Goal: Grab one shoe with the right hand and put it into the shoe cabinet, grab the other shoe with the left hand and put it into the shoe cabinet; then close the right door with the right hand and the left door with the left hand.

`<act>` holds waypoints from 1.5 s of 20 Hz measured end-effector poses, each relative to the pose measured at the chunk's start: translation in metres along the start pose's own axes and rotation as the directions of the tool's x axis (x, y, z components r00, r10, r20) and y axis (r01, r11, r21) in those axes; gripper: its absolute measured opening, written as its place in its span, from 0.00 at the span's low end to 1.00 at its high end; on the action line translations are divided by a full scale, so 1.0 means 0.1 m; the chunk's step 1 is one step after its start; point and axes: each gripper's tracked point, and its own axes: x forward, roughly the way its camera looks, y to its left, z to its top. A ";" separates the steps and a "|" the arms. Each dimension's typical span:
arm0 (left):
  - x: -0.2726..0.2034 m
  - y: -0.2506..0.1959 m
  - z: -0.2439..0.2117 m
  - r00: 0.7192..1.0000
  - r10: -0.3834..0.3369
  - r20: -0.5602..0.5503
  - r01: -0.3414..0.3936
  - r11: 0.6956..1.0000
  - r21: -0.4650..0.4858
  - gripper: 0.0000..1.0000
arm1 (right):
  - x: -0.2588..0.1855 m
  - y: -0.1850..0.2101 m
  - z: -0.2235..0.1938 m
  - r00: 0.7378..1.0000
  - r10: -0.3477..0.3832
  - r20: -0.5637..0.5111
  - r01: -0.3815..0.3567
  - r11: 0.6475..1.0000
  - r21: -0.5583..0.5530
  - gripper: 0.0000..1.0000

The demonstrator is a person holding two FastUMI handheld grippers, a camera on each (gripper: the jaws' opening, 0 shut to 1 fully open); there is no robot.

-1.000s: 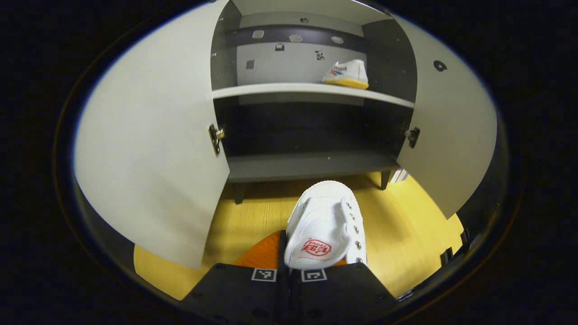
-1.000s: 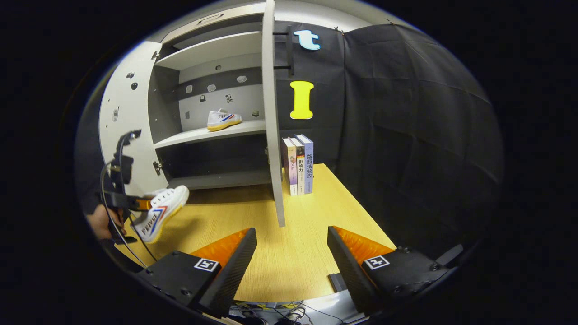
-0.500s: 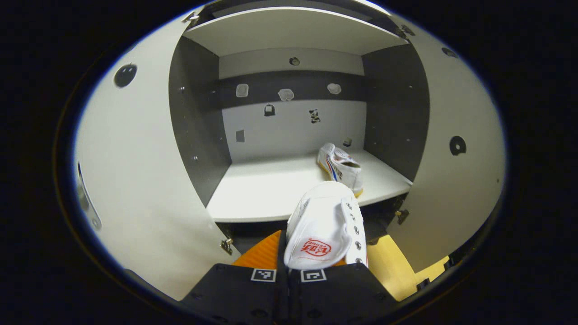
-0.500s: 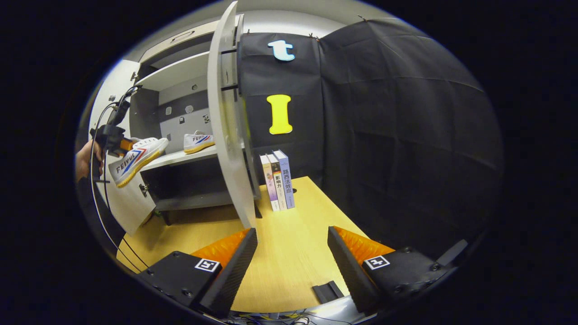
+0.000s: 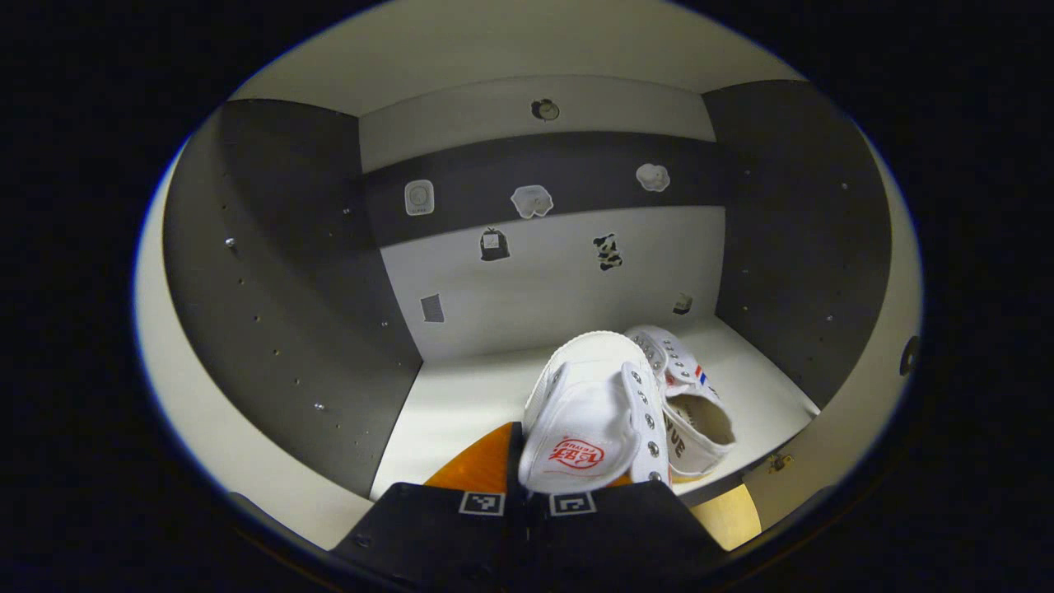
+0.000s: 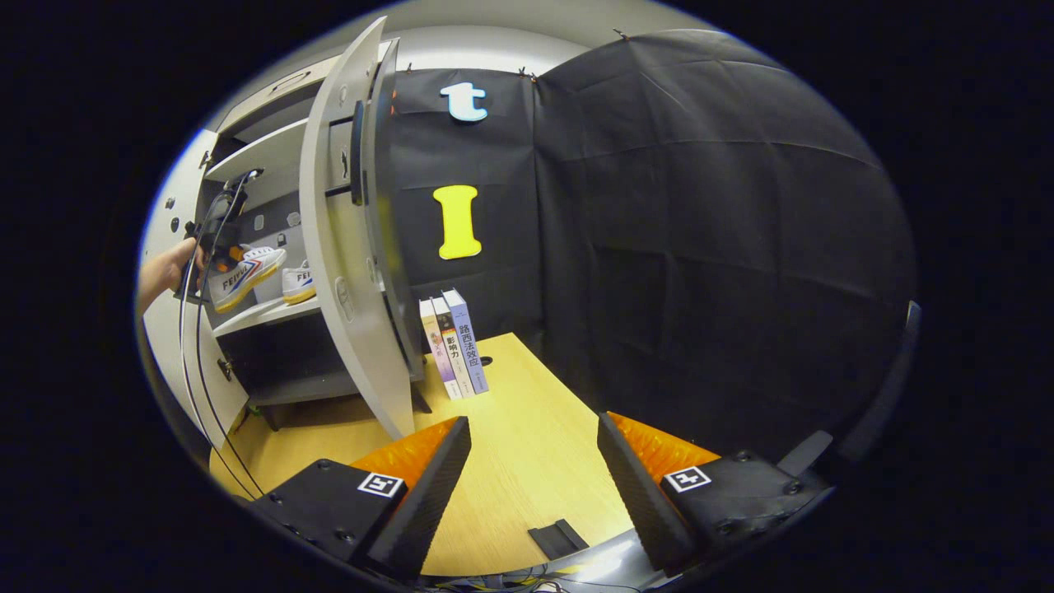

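Left gripper view: left gripper clamped on the second shoe, now carried inside the shoe cabinet above the upper shelf, beside the first shoe near the shelf's right edge. Half a second earlier, short of the shelf's front edge. Probably not set down yet. Right gripper apart, holding nothing, over the surface; both doors unshut.

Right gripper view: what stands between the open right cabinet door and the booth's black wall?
Three books stand upright in a row on the wooden table, just right of the right door, as the right gripper view shows.
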 end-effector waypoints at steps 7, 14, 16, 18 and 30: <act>0.86 0.19 -0.02 0.994 0.050 -0.100 -0.047 0.998 0.028 0.05 | -0.04 -0.10 0.03 0.998 -0.060 0.006 0.060 0.997 -0.039 0.99; 1.14 0.19 -0.14 0.986 0.052 -0.161 -0.049 0.999 0.025 0.07 | -0.02 -0.11 0.03 0.996 -0.089 0.007 0.089 0.995 -0.045 0.99; 1.13 0.15 -0.13 0.987 0.045 -0.154 -0.042 0.999 0.023 0.10 | 0.02 -0.04 0.03 0.997 -0.073 0.006 0.073 0.996 -0.044 0.99; 1.02 0.16 -0.12 0.989 0.041 -0.142 -0.039 0.999 0.011 0.18 | 0.06 0.00 0.06 0.998 -0.060 0.015 0.061 0.997 -0.048 0.99; -0.91 -0.04 0.20 0.982 -0.070 0.173 0.072 0.997 -0.008 0.98 | 0.30 0.27 0.60 0.988 0.110 0.109 -0.105 0.993 -0.058 0.99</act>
